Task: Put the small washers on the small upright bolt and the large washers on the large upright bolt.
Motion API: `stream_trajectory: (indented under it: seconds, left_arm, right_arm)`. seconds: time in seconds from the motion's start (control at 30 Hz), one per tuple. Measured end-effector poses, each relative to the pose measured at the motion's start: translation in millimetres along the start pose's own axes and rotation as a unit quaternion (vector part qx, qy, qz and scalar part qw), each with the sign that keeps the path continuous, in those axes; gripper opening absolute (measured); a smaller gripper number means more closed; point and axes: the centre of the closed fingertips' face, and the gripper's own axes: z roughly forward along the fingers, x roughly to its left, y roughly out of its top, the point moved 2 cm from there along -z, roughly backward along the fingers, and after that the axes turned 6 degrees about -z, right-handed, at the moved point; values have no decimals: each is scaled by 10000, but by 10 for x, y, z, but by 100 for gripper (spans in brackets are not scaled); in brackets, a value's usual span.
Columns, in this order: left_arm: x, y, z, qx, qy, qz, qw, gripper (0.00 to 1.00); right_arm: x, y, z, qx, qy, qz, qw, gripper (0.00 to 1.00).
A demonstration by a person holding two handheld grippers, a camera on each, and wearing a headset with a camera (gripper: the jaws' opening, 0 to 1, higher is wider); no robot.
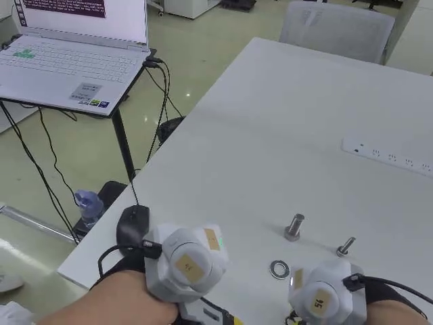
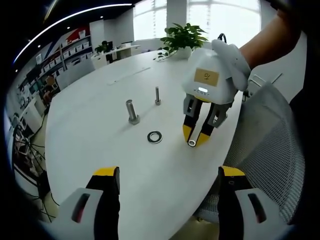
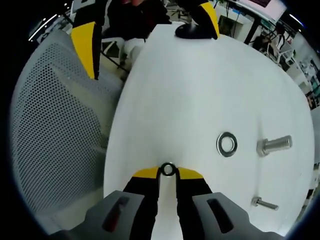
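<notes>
Shiny metal large washer [image 3: 227, 144], matt white table [image 1: 270, 135] (smooth)

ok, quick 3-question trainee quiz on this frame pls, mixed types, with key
1. Fill in: the left gripper's jaws stand ____.
2. True or false: the right gripper is shut on a small washer.
3. The large washer lies: A) flat on the table, apart from the large bolt and the small bolt; B) threaded on the large bolt; C) between the left gripper's jaws.

Key: 1 open; 2 true; 3 A.
</notes>
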Motion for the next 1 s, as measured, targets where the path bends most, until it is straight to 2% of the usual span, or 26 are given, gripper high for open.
stream_trajectory:
  seconds: [0.27, 0.5, 0.77, 1.0]
  left_arm:
    - [5, -20, 9, 38, -12, -2, 10000, 80]
    - [21, -14, 14, 49, -28, 28, 10000, 79]
    - [44, -20, 24, 75, -49, 53, 9999, 79]
    - [57, 0, 36, 82, -77, 71, 9999, 79]
  right_arm:
    - [-57, -82, -81, -45, -15, 286, 9996, 13]
    - [-229, -195, -272, -97, -133, 588, 9981, 13]
    - [-431, -409, -490, -17, -305, 824, 9961, 13]
    - [-625, -666, -669, 134, -411, 1071, 9933, 13]
